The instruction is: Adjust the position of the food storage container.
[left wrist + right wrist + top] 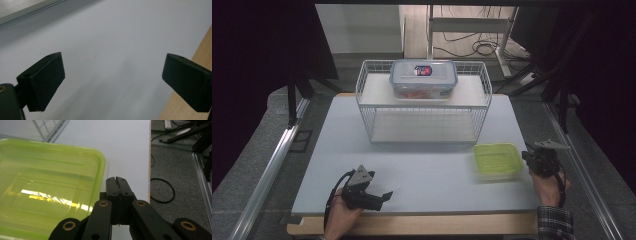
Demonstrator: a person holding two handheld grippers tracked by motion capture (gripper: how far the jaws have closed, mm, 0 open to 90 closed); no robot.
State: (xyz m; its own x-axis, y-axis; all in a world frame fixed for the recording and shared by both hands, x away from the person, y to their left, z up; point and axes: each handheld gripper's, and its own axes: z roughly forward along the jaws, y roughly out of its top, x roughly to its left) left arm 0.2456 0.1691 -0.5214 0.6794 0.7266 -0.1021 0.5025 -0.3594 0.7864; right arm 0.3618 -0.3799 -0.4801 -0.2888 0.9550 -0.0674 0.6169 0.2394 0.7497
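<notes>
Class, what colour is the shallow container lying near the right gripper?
The container is translucent yellow-green, clearest in the right gripper view.

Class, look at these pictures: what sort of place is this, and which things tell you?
Probably a lab or test room: a pale grey tabletop staged with a white wire rack, loose black cables on the floor, and dark curtains around.

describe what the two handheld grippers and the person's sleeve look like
Both grippers are black. The left gripper carries a grey three-cornered plate on top, a black cable looping from its back, and two blocky, flat-faced jaws. The right gripper has the same grey plate, plus black linkage arms with brass-coloured pivot rings. The right wrist wears a dark checked sleeve.
</notes>
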